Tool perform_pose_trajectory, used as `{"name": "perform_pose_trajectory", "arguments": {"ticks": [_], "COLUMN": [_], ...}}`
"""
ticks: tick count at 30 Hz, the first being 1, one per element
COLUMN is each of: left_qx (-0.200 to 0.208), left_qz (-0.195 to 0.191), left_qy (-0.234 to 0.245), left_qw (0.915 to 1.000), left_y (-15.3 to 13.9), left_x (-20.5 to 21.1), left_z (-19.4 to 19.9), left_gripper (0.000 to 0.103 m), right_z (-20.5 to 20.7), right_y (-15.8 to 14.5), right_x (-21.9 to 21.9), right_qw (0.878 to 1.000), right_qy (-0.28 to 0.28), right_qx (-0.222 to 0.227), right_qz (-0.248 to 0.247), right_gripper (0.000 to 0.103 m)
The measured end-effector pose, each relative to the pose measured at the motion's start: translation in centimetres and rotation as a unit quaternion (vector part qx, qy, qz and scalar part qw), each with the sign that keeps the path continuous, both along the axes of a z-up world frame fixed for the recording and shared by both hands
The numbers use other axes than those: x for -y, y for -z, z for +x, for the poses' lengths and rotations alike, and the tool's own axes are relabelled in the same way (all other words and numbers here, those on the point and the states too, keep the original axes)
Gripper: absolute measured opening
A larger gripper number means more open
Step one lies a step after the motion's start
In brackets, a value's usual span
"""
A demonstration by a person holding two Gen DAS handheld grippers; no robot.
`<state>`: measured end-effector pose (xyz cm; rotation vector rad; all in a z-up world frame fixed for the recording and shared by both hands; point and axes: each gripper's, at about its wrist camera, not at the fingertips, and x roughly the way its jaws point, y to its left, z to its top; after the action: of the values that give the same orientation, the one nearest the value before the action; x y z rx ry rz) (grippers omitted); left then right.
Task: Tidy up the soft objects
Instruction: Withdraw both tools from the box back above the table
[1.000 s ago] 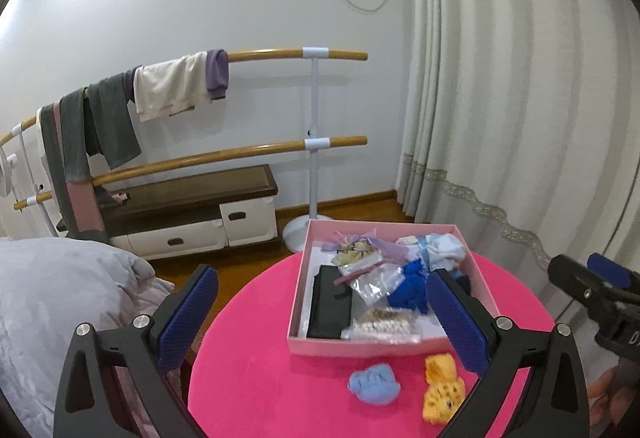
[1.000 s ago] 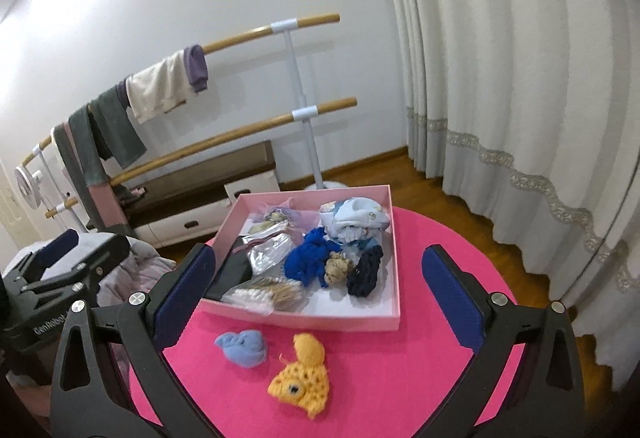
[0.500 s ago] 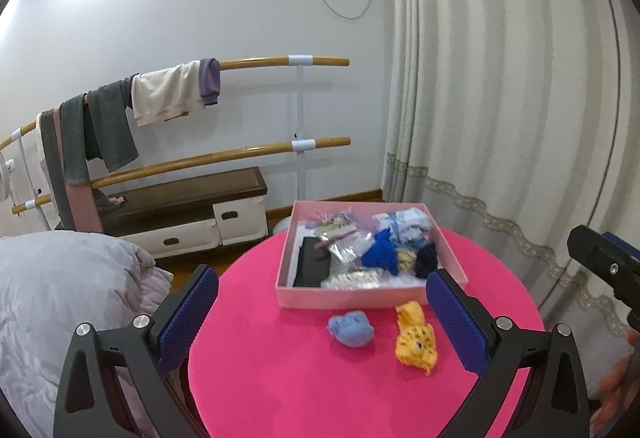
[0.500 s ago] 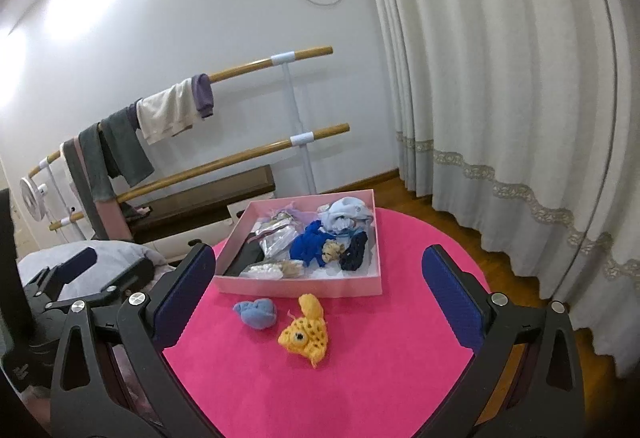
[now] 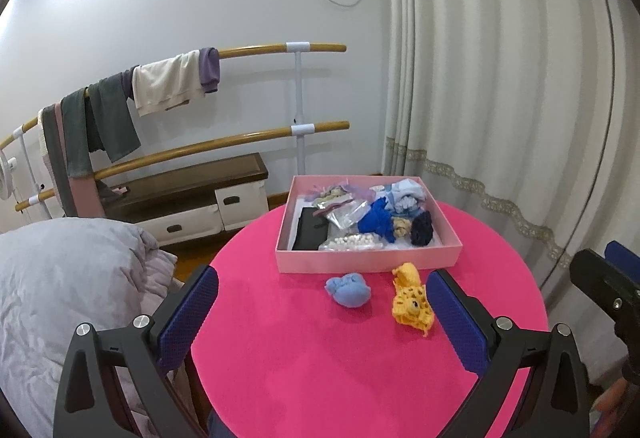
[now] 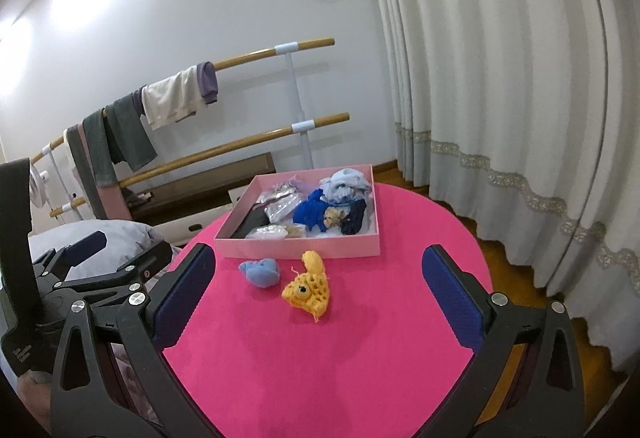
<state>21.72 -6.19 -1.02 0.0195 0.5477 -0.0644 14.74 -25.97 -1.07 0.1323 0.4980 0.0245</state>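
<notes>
A pink box (image 5: 368, 258) (image 6: 296, 249) sits at the far side of a round pink table (image 5: 320, 378) (image 6: 320, 358). It holds several soft items, small bags and a black case. In front of it lie a light blue soft toy (image 5: 349, 290) (image 6: 260, 271) and a yellow crocheted toy (image 5: 412, 305) (image 6: 307, 288). My left gripper (image 5: 322, 322) is open and empty, held back above the near table. My right gripper (image 6: 318, 302) is open and empty too, well short of both toys. The left gripper also shows in the right wrist view (image 6: 96, 266).
A grey duvet (image 5: 68, 298) lies left of the table. Behind stand a double wooden barre (image 5: 240, 142) hung with clothes and a low dark bench with drawers (image 5: 184, 198). White curtains (image 5: 500, 98) hang on the right, over a wooden floor (image 6: 532, 278).
Both grippers have pulled back and up from the box. The table and both toys now show more fully and look smaller. Both grippers stay open and empty.
</notes>
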Motion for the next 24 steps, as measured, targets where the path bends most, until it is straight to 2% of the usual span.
{"name": "perform_pose_trajectory", "arguments": {"ticks": [24], "left_qx": [0.003], "left_qz": [-0.013], "left_qy": [-0.015], "left_qw": [0.9998], "left_y": [-0.34], "left_x": [-0.86], "left_z": [-0.56], "left_gripper": [0.103], "right_z": [-0.19], "right_y": [-0.16], "right_x": [-0.66], "right_qw": [1.0], "right_qy": [-0.004], "right_qx": [0.002], "right_qz": [-0.006], "right_gripper": [0.103]}}
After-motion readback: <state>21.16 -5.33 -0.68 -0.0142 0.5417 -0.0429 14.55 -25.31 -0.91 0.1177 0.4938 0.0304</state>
